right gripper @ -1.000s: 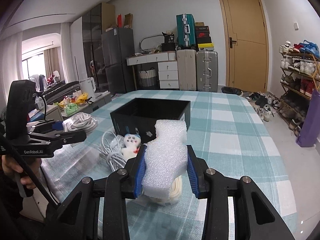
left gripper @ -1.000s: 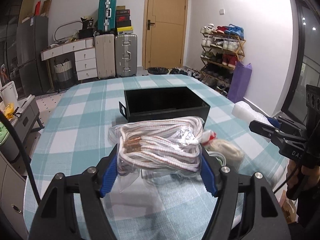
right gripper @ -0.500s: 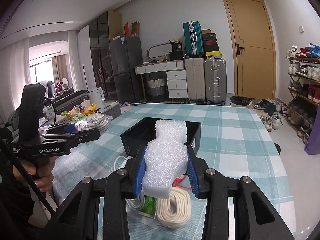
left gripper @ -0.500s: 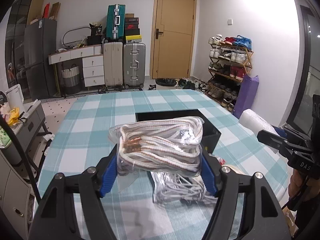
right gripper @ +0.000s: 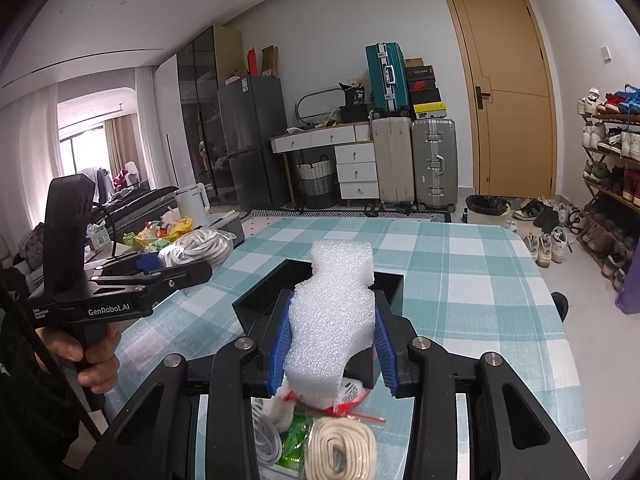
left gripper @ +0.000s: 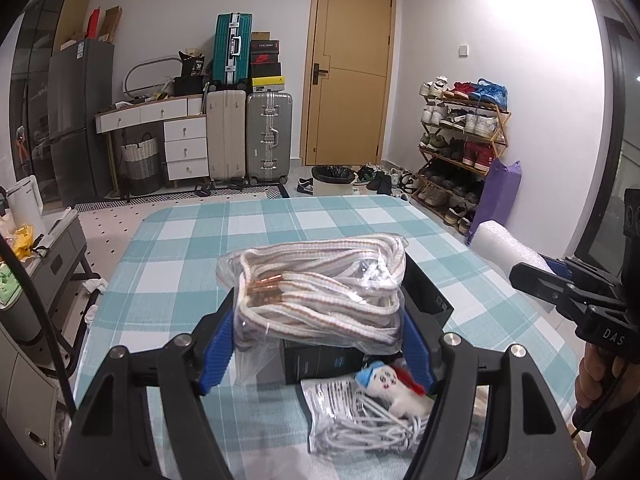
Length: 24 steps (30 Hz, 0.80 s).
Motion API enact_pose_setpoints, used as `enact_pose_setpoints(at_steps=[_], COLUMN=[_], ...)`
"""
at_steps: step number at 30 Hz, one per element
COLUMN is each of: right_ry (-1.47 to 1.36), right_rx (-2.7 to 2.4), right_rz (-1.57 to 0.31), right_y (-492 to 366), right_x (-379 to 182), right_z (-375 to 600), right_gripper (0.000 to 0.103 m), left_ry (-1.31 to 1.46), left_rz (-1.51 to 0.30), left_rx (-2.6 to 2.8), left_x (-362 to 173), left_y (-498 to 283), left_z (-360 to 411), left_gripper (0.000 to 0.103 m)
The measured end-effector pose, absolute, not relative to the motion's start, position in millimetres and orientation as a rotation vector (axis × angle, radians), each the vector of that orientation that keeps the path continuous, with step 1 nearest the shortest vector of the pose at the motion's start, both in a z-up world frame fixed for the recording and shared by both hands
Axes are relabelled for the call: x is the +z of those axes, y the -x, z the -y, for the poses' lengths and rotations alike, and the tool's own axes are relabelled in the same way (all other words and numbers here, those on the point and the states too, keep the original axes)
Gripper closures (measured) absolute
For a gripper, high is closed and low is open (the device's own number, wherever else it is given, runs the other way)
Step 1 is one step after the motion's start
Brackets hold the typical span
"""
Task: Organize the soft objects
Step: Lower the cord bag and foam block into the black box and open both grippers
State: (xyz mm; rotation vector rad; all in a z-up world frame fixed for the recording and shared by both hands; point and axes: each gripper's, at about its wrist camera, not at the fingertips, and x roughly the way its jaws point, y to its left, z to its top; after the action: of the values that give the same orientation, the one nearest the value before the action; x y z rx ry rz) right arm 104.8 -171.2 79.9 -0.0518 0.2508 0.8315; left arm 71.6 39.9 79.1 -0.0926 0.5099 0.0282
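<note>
Left gripper (left gripper: 320, 332) clamped on a clear bag of striped white cord (left gripper: 320, 288), blue pads pressed against both ends, held aloft above the checked table (left gripper: 192, 248). Long axis of the bundle crosswise between the fingers, copper-coloured tips toward the left pad. Black box (left gripper: 424, 300) mostly hidden behind and beneath the bag, only its right wall and near face visible. Below, a small white plush toy with blue cap (left gripper: 384, 384) lying on a bag of thin white cable (left gripper: 360, 420), partly cut off by the gripper frame. Right gripper (right gripper: 332, 340) closed tight on a white foam block (right gripper: 332, 312), narrower end pointing away over the open box (right gripper: 320, 292), long axis along the fingers; lower end of the foam masking the box's near wall. Under it, a coil of cream rope (right gripper: 344, 452), a green packet and red scraps, details hard to make out. Opposite gripper at each frame edge, with only part of the holding hand (right gripper: 92, 352) in view.
</note>
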Motion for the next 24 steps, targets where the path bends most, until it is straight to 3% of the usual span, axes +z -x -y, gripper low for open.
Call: enact_pose_setpoints(at_steps=[24], right_ry=[0.082], right_rx=[0.832], right_rz=[-0.364], right_y=[-167], right_x=[74], right_z=[123], right_gripper=[0.066], left_ry=[0.075], left_rz=[-0.599], left_rx=[0.010], left_x=[50], left_y=[-137], left_z=[-35], left_gripper=[0.032])
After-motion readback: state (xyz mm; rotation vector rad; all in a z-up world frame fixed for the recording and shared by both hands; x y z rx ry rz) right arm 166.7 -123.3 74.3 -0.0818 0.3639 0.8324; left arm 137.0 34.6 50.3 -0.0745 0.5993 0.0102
